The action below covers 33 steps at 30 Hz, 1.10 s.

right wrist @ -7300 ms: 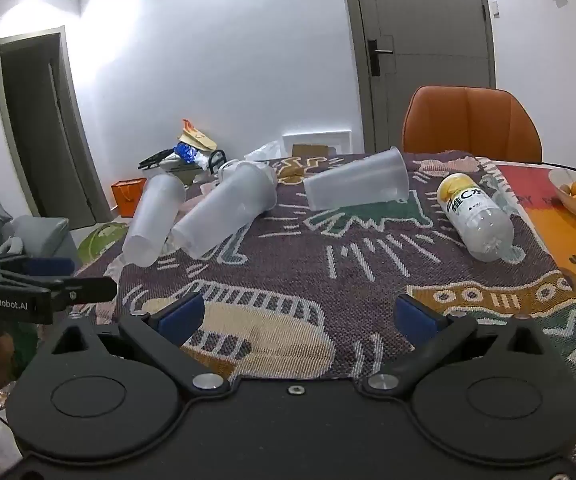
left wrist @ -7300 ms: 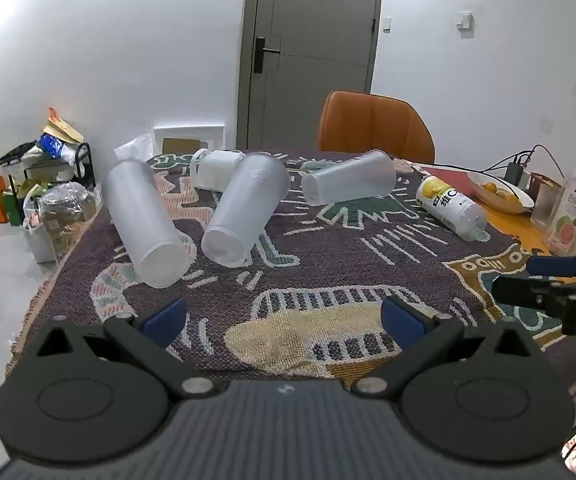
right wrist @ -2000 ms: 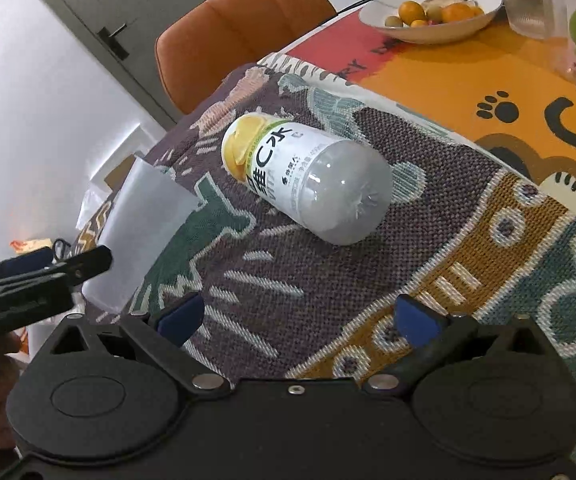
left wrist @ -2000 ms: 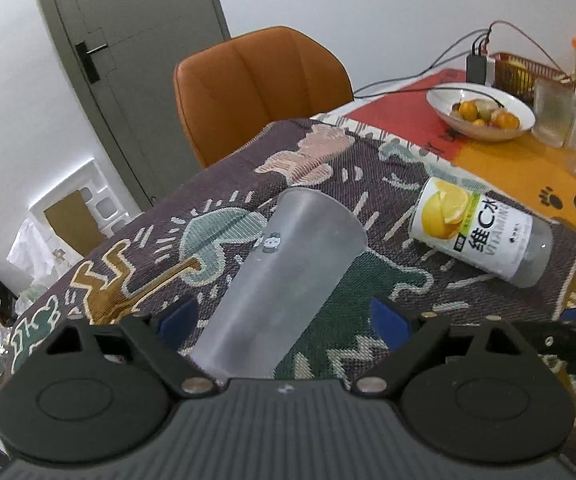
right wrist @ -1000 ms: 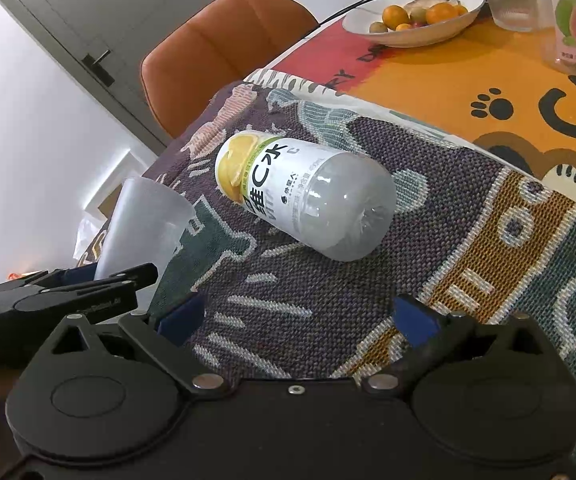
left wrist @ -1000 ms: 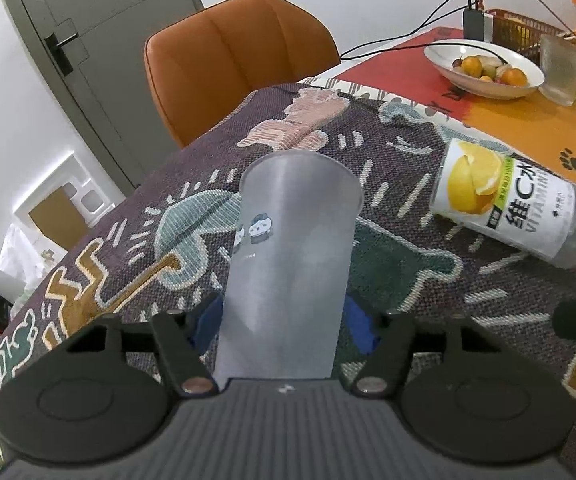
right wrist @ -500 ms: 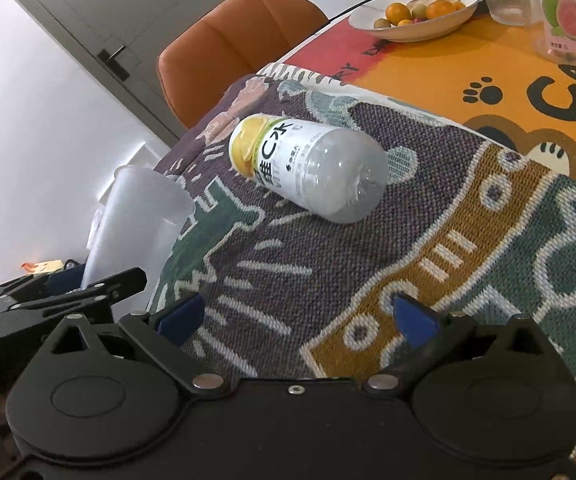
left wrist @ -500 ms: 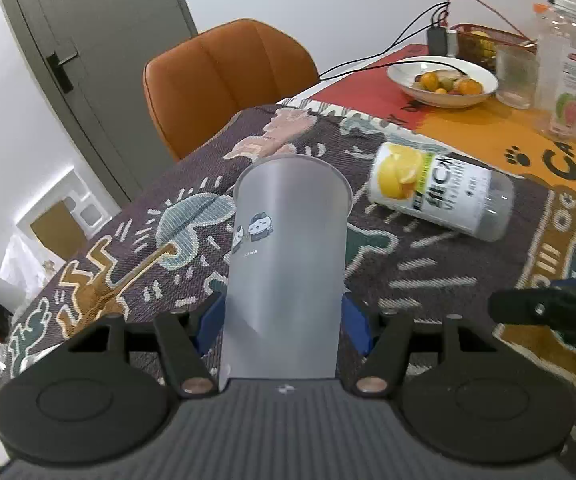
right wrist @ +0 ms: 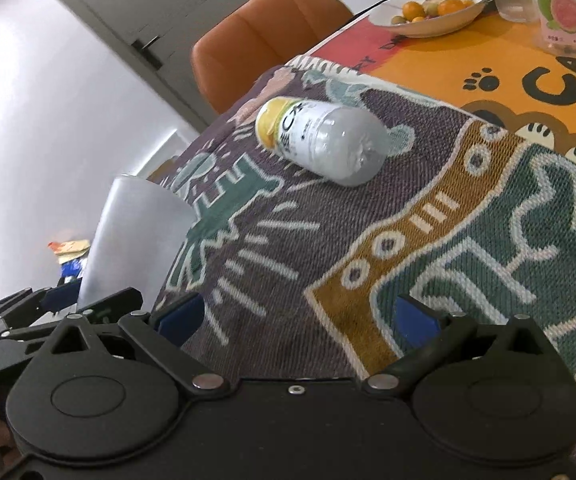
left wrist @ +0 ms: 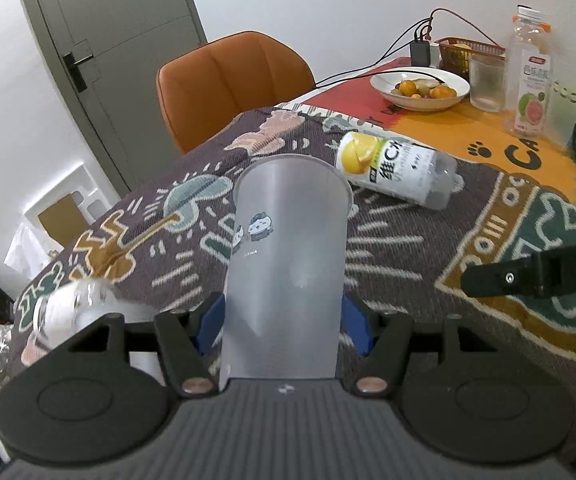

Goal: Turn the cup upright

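My left gripper (left wrist: 284, 322) is shut on a frosted plastic cup (left wrist: 288, 248) with a small cartoon print, holding it near its base above the patterned cloth; its wide rim points away from me. The same cup shows at the left of the right wrist view (right wrist: 136, 240), with the left gripper's fingers (right wrist: 100, 300) at its lower end. My right gripper (right wrist: 301, 316) is open and empty, low over the cloth to the right of the cup. Another clear cup (left wrist: 68, 312) lies on its side at the left.
A lemon drink bottle (left wrist: 397, 170) lies on its side on the cloth (left wrist: 427, 248). Farther right stand a fruit bowl (left wrist: 419, 88), a glass (left wrist: 487, 82) and a guava drink bottle (left wrist: 529, 72). An orange chair (left wrist: 228, 84) is behind the table.
My left gripper closed on the cup and has lifted and swung it, so more of the table shows behind it. My right gripper drew back and tilted, staying open.
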Motion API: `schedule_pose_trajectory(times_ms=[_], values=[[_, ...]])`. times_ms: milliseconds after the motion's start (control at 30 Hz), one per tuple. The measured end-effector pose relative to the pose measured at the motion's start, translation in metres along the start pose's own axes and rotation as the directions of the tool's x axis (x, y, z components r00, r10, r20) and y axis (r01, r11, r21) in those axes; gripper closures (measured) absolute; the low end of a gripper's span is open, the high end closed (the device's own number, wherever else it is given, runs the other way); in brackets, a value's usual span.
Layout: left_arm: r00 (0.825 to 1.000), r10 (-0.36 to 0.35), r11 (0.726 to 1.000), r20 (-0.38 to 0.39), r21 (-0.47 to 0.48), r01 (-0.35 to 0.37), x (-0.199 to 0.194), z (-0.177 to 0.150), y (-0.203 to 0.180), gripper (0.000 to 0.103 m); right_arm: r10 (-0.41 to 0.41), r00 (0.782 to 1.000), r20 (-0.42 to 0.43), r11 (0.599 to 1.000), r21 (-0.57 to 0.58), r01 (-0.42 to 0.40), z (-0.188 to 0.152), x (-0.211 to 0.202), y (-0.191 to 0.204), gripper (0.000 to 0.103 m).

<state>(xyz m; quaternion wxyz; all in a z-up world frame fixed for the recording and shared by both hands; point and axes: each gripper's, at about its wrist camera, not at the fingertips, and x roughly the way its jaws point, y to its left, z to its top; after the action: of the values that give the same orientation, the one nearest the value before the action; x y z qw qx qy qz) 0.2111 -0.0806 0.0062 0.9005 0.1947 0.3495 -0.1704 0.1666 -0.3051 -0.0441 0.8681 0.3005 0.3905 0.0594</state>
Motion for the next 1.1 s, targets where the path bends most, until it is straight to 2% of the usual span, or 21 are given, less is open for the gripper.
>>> schedule_pose_trajectory(times_ms=[300,400,633,833,1100], values=[[1.0,-0.004,0.999,0.008,-0.036,0.005,-0.026,-0.033,-0.014,0.04,0.049,0.999,-0.017,0.997,-0.061,-0.049,-0.016,-0.016,-0.004,0.0],[1.0,-0.008,0.999,0.01,-0.043,0.008,-0.033,-0.043,-0.02,0.04,0.086,0.996,-0.025,0.995,-0.055,-0.087,-0.021,-0.021,-0.006,0.0],[1.0,-0.026,0.998,0.004,-0.049,0.026,-0.035,-0.064,-0.032,0.04,0.105,0.994,-0.012,0.993,-0.062,-0.106,-0.029,-0.031,-0.01,0.0],[0.998,-0.052,0.997,-0.031,-0.059,0.051,-0.023,-0.073,-0.035,0.039,0.12,0.992,-0.032,0.988,-0.09,-0.122,-0.035,-0.03,-0.004,0.0],[0.999,-0.049,0.994,-0.019,-0.101,0.046,-0.032,-0.075,-0.025,0.032,0.144,0.988,-0.059,0.983,-0.105,-0.149,-0.037,-0.021,0.007,0.0]])
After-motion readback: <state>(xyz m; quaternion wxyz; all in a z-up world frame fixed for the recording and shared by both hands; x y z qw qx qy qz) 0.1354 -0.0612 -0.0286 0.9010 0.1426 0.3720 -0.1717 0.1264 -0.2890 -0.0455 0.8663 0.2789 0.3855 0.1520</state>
